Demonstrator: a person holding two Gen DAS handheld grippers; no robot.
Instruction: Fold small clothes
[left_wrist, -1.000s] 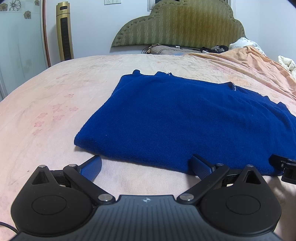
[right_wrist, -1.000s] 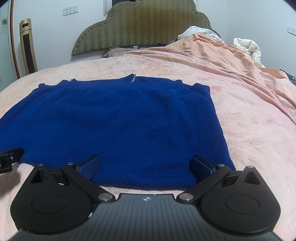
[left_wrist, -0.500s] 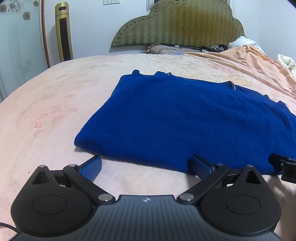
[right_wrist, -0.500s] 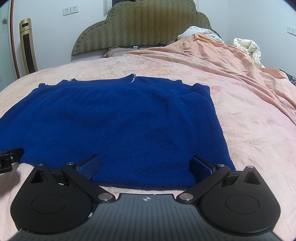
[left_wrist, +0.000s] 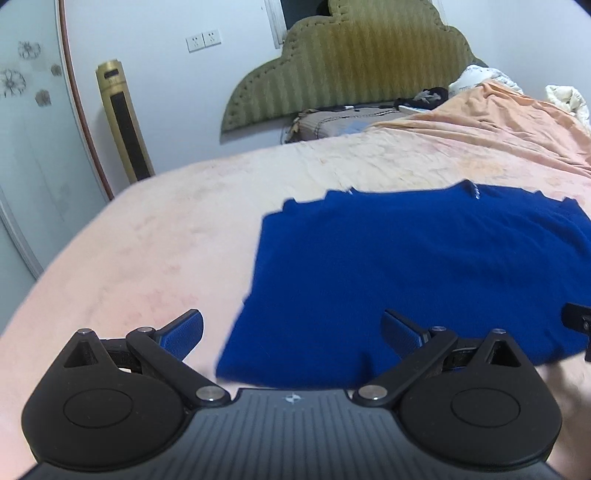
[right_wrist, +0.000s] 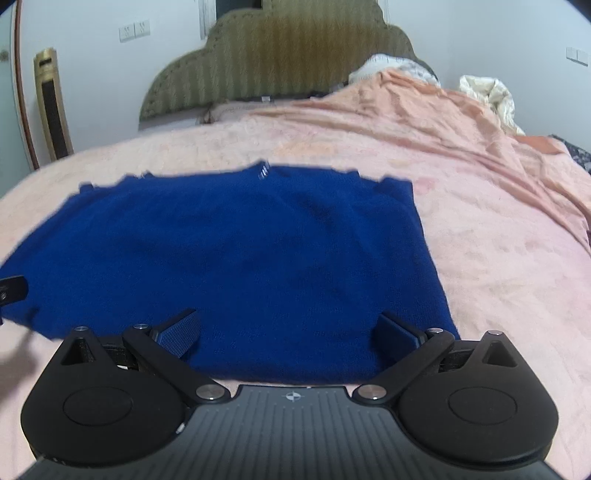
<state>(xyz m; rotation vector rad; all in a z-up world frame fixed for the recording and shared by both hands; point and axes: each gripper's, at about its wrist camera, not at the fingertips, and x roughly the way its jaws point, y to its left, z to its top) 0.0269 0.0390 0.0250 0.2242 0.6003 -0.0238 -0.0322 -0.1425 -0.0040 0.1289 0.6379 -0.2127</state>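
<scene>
You are looking at a deep blue knitted sweater (left_wrist: 424, 266) lying flat on the pink bedspread (left_wrist: 177, 236), its hem facing you and its neckline pointing toward the headboard. It is sitting as a wide, roughly rectangular block, with both sleeves apparently tucked in along its sides, since none is trailing out. A small pale tag (right_wrist: 263, 171) is showing at the collar. The knit is lying mostly smooth, with soft creases running near the right shoulder. Its outline is reading slightly blurred in both wrist views.
</scene>
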